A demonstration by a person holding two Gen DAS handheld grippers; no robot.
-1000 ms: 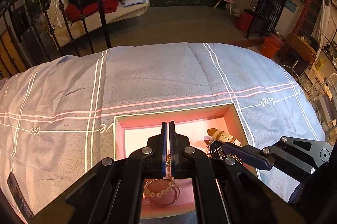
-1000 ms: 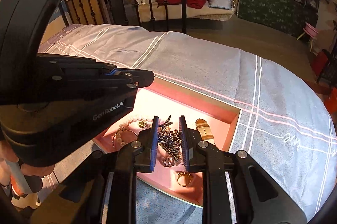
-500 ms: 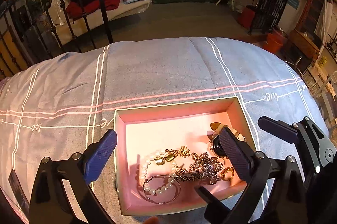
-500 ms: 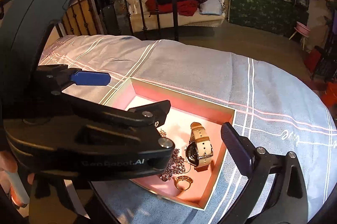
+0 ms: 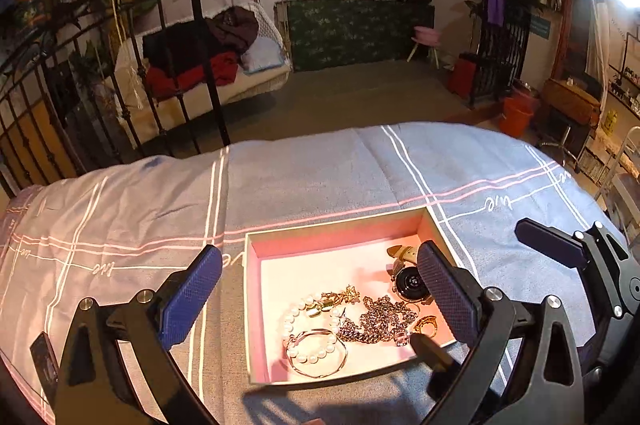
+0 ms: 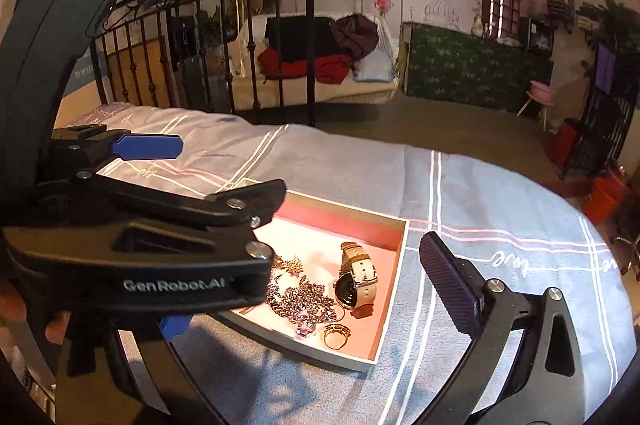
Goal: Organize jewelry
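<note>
- Left wrist view: left gripper (image 5: pixel 316 289) is spread wide and empty above the pink tray (image 5: pixel 332 225) on the bed (image 5: pixel 300 177). Pearl bracelet (image 5: pixel 310 341) lies toward six o'clock of the tray, chain pile (image 5: pixel 380 321) and watch (image 5: pixel 410 279) toward three.
- Right wrist view: right gripper (image 6: pixel 304 289) is also spread, holding nothing. Watch (image 6: pixel 358 279) runs its strap twelve-to-six; gold ring (image 6: pixel 337 335) sits nearest, at the tray's six o'clock. I judge the right hand nearer both.
</note>
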